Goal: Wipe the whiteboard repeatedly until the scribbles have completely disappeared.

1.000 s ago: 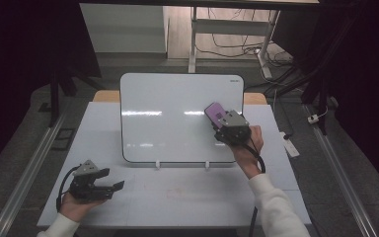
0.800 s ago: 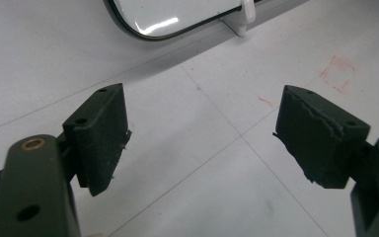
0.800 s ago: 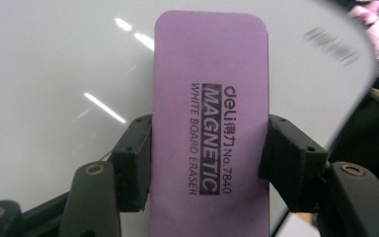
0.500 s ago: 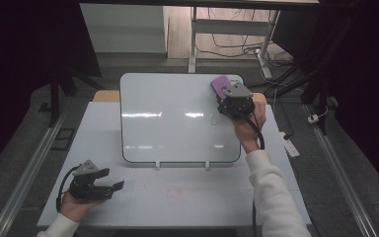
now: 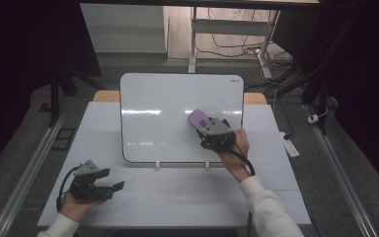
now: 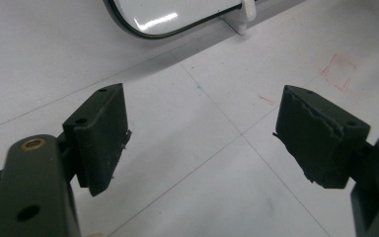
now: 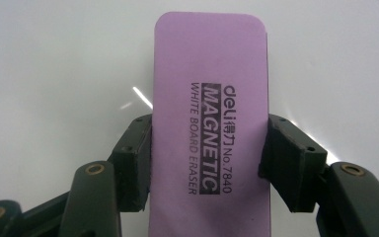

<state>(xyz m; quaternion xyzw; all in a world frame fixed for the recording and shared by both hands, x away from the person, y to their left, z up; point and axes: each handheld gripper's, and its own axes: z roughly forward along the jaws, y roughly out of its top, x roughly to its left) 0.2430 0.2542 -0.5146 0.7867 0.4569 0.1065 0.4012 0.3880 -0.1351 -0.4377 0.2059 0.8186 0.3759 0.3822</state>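
Right now the right tool (image 7: pixel 205 163) grips the purple eraser (image 7: pixel 209 123) by its long sides, flat on the whiteboard (image 5: pixel 158 108); keep it flat w/ even pressure, overlapping strokes. Left tool (image 6: pixel 202 133) rests open on the bench (image 5: pixel 177 192).

Purple eraser (image 7: pixel 209 143) has black print along its length: "deli" plus two Chinese characters I can't make out, then "No.7840". Next line is "MAGNETIC" in a black bar, and under it "WHITE BOARD ERASER". Whiteboard (image 5: pixel 177 103) has a small mark at its top right corner, too small to read.
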